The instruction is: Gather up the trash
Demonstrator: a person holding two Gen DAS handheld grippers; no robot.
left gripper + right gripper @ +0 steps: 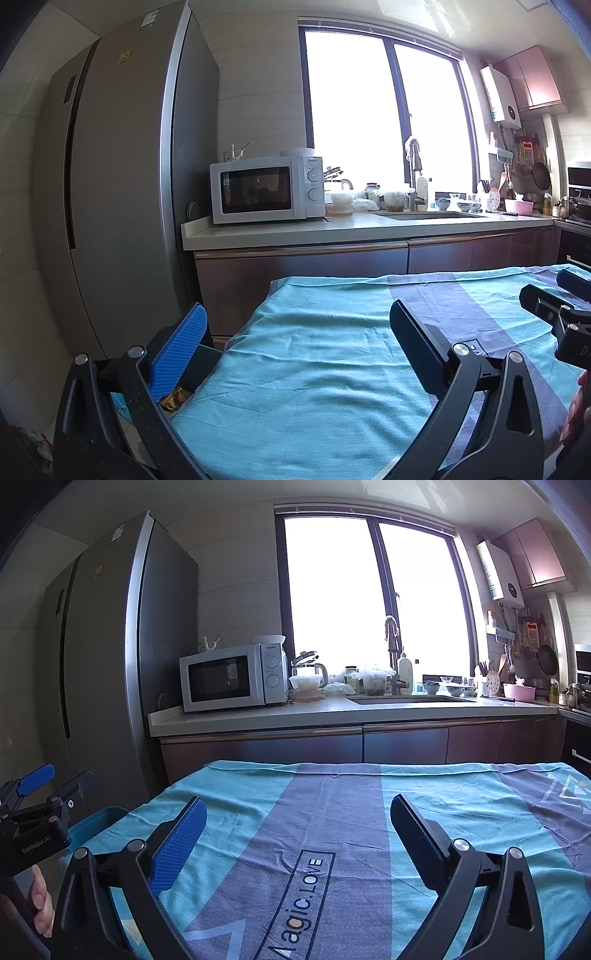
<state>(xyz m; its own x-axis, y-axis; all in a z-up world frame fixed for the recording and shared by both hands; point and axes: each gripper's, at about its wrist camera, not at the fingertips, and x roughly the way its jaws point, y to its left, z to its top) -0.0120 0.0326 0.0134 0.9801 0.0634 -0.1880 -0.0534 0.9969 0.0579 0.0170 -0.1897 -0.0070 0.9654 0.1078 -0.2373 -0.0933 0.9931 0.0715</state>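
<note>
Plainly, the cloth (332,812) shows no trash on top.
Left gripper (295,339): jaws wide, holding nothing, low centre of its frame.
Right gripper (297,830): jaws wide, empty, over the cloth's grey stripe.
Trash: a crumpled gold wrapper (175,400), lower left of the left view, apparently inside the blue bin (90,825) beside the table edge.
Look: shiny, creased, mostly hidden behind a finger.
Advice: scan the cloth's edges before closing on anything.

bin (96,818): mostly hidden by cloth | golden scrap (176,398): perhaps wrapper, half-hidden
</note>
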